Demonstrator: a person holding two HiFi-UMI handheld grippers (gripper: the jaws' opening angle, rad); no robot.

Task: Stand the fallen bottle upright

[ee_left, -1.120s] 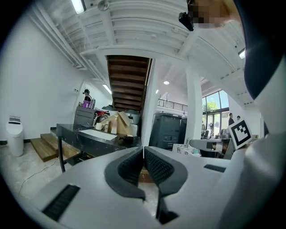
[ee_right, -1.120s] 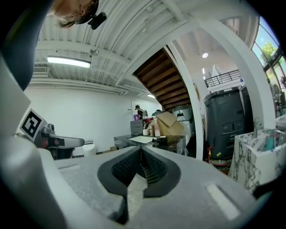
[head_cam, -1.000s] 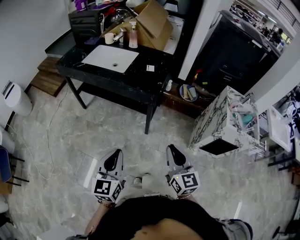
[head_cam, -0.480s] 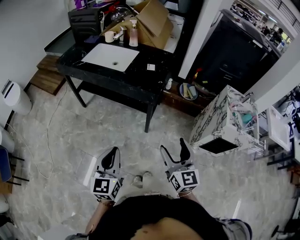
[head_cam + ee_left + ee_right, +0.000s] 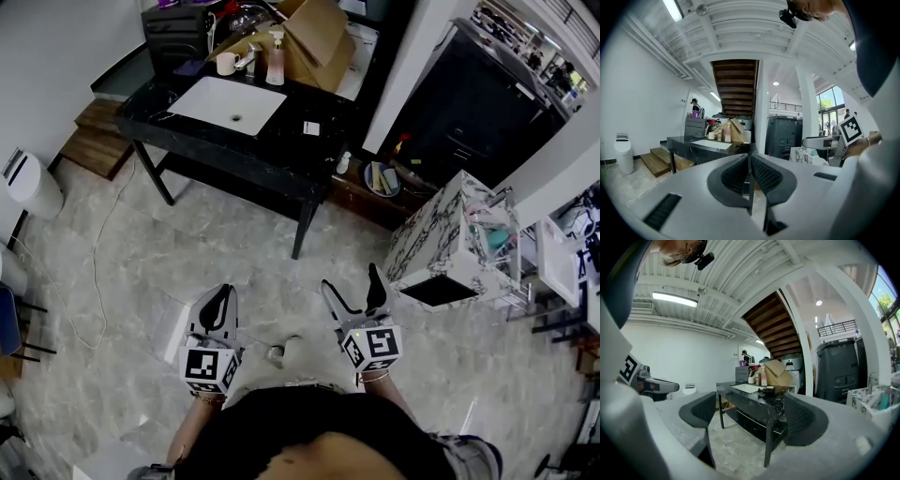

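Note:
A pink pump bottle (image 5: 275,58) stands upright at the back of a black table (image 5: 281,142), beside a cup (image 5: 226,63) and a tap. It also shows small and far off as the bottle (image 5: 727,132) in the left gripper view and the bottle (image 5: 763,378) in the right gripper view. No bottle that I can see lies on its side. Both grippers hang over the floor near the person's body, well short of the table. My left gripper (image 5: 223,292) is shut and empty. My right gripper (image 5: 350,278) is opening its jaws, with nothing between them.
A white sink basin (image 5: 230,98) is set into the table, with an open cardboard box (image 5: 314,37) behind it. A marble-patterned cabinet (image 5: 441,239) stands at the right, a white bin (image 5: 33,192) at the left. A cable (image 5: 98,281) trails across the stone floor.
The right gripper's jaws went from shut to wide open. Both grippers and the head view edged a little toward the table.

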